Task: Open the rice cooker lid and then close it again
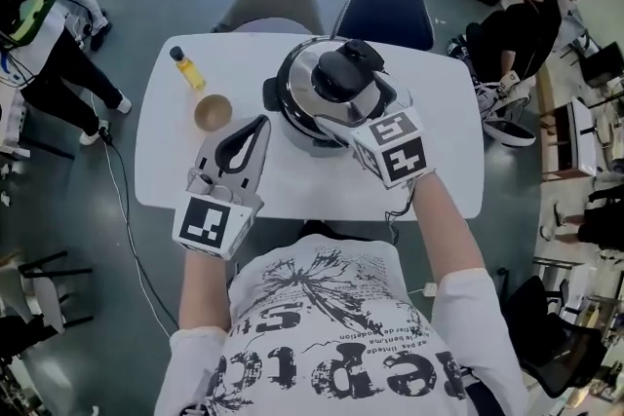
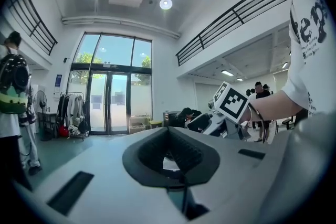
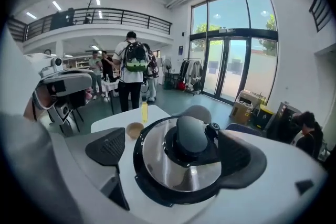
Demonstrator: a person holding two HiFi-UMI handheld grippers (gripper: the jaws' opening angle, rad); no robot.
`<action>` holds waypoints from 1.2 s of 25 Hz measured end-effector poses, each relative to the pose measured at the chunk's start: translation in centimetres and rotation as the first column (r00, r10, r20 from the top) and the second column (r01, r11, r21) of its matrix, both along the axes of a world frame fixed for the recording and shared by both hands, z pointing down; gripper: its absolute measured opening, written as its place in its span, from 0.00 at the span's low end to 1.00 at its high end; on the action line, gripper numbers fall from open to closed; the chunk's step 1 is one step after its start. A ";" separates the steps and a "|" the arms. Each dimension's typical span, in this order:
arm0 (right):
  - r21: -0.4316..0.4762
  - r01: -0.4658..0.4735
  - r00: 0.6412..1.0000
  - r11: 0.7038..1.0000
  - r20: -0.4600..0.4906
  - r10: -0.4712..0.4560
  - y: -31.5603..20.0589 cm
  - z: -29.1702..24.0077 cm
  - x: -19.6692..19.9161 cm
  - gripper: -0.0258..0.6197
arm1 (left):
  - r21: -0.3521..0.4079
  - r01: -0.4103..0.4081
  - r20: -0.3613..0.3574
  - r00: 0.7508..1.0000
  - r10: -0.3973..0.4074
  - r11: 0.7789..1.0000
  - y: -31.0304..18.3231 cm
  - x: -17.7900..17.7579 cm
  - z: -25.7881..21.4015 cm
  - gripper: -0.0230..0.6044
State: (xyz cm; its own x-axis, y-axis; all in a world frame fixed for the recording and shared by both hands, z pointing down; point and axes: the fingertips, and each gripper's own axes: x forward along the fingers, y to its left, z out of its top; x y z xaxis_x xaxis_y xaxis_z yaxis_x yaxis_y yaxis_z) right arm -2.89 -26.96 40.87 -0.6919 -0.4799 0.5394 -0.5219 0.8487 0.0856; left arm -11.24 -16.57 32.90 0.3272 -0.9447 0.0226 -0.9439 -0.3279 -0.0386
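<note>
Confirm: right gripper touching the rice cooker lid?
Cannot tell. The right gripper's open jaws flank the lid in its own view; one overlaps it, hiding any gap.

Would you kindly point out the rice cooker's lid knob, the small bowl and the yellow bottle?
lid knob (image 1: pixel 343 71): head view, top of the black knob.
bowl (image 1: pixel 196 112): head view, left rim.
bottle (image 1: pixel 188 70): head view, middle of the yellow body.
</note>
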 end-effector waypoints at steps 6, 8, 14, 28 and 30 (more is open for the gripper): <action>-0.067 0.061 0.984 0.996 -0.161 -0.072 -4.8 2.3 -1.6 0.89 | -0.051 0.037 0.010 0.999 -0.037 0.998 -3.1 -0.4 1.4 0.06; -0.105 0.066 0.978 0.992 -0.192 -0.086 -5.6 3.1 -2.1 0.87 | -0.050 0.049 0.001 0.999 -0.050 0.998 -4.0 -0.6 1.6 0.06; -0.176 0.046 0.967 0.983 -0.240 -0.089 -7.1 5.1 -3.0 0.72 | -0.064 0.068 -0.010 0.998 -0.068 0.996 -5.6 -0.9 2.5 0.06; -0.323 0.009 0.966 0.946 -0.243 -0.093 -7.3 5.5 -3.1 0.50 | -0.044 0.086 0.003 0.996 -0.086 0.995 -5.9 -0.8 2.0 0.06; -0.324 0.010 0.964 0.946 -0.249 -0.096 -7.1 5.6 -2.9 0.50 | -0.036 0.087 0.008 0.996 -0.087 0.996 -5.7 -0.6 1.8 0.06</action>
State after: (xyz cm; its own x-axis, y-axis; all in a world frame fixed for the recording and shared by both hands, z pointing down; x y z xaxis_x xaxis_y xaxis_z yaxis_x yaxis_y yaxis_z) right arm -5.78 -34.03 46.44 -0.5283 -0.2210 0.8198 -0.4715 0.8793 -0.0668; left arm -11.80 -22.26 34.67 0.2439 -0.9680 0.0588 -0.9686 -0.2462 -0.0342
